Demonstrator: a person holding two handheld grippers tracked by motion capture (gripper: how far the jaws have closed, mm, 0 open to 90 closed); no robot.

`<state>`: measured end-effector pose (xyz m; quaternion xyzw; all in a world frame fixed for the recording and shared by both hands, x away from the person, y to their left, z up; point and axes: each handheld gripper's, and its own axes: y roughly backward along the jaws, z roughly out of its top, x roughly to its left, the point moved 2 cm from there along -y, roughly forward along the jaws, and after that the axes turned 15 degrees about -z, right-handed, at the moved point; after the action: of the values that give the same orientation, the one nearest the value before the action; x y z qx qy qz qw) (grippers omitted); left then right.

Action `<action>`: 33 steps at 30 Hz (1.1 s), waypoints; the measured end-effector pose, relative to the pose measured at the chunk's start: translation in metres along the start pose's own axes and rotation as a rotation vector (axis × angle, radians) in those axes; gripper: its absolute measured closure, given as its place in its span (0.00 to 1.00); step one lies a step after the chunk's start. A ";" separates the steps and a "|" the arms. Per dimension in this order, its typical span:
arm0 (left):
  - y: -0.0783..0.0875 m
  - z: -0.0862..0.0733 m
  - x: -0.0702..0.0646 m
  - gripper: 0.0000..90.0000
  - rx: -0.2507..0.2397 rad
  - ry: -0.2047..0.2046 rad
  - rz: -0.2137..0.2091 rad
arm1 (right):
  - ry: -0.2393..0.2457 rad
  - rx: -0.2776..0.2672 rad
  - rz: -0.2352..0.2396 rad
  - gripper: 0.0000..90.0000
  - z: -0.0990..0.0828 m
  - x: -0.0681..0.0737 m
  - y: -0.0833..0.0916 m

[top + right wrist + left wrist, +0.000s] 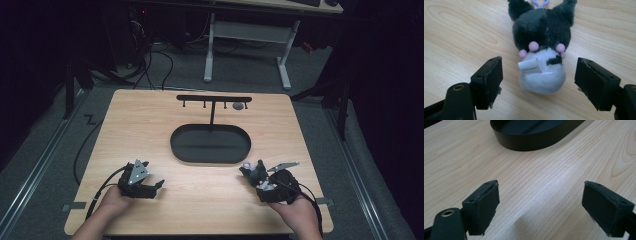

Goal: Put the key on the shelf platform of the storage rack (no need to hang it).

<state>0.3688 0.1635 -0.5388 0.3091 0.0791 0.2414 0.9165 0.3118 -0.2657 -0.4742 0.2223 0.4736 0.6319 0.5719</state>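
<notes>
Lying on the tabletop [200, 190] between your right claw's [539, 82] open, empty jaws, the plush keychain toy [541, 50] looks light and squashy (slippery it isn't), so pinch its white lower body while your left claw [541, 207] waits open.

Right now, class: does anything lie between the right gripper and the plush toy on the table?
Nothing visible does. The right gripper is open, and the plush toy lies on bare table just ahead, between its jaws, untouched.
</notes>
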 end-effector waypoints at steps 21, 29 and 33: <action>0.000 0.000 0.000 0.17 0.000 0.000 0.000 | -0.023 0.014 0.003 0.29 -0.011 0.001 -0.019; 0.000 0.000 0.000 0.17 0.002 -0.001 0.001 | -0.049 0.013 0.021 0.35 -0.014 0.002 -0.024; 0.000 0.000 0.000 0.17 0.001 0.000 0.000 | -0.053 0.010 0.027 0.38 -0.015 0.003 -0.027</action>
<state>0.3688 0.1634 -0.5389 0.3095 0.0790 0.2413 0.9164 0.3128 -0.2704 -0.5049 0.2480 0.4584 0.6311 0.5746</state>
